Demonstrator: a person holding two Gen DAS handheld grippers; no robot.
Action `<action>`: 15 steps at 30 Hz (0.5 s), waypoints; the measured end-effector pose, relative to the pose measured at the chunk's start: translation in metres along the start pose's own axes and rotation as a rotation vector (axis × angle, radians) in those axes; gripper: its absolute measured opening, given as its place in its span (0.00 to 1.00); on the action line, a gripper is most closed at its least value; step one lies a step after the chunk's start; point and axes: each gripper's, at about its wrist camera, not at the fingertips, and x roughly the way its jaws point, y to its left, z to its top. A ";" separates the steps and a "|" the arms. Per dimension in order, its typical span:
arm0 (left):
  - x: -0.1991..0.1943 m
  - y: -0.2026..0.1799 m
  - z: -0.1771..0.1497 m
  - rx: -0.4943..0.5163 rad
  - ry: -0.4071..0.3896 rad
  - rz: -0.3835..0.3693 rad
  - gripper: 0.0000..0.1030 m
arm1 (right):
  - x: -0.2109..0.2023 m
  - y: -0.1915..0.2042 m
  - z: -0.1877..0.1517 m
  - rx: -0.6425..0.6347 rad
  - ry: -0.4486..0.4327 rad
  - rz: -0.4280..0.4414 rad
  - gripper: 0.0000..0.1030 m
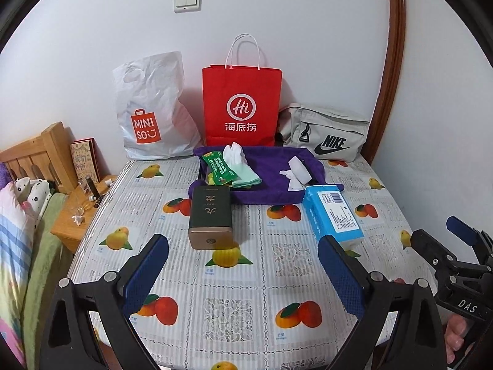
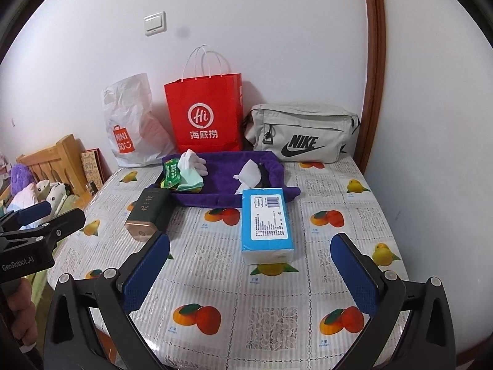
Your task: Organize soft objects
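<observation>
Both grippers hover over the near edge of the table, jaws spread wide with nothing between them: the left gripper (image 1: 243,273) faces the dark tin, the right gripper (image 2: 251,273) faces the blue tissue pack. Neither touches anything, so I judge the sorting is at its start, or between picks, with the hands pulled back to choose a target.

Nearest the left one lies the tin (image 1: 210,217), on its side, gold lid toward the camera. Nearest the right one lies the tissue pack (image 2: 266,225), flat on the fruit-print tablecloth (image 2: 215,277), its far end just at the edge of the purple cloth (image 2: 228,172).

On that cloth sit the soft things: a white-and-green glove (image 1: 242,166) partly over a green snack packet (image 1: 215,169) at the left, and a white folded piece (image 1: 297,171) at the right, perhaps a mask or tissue; I cannot tell which.

Against the wall stand three bags: a white plastic bag (image 1: 151,108), a red paper bag (image 1: 242,104), and a grey pouch (image 1: 326,129).

Count: one tin, one tissue pack, one cloth, one glove clearly seen (a second may be under it), one packet, one white piece, three bags.

The next move likely calls for reaching forward past the hard tin, closing gently on one soft item, and lifting it clear; which bag it belongs in the scene does not say.
</observation>
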 end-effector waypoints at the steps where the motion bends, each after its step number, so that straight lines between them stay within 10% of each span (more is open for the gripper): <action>1: 0.000 0.000 -0.001 0.006 -0.002 -0.003 0.95 | 0.000 0.000 0.000 0.006 -0.003 0.000 1.00; 15: -0.004 0.006 -0.004 -0.005 -0.007 0.006 0.95 | -0.006 0.004 -0.003 0.009 -0.012 -0.004 1.00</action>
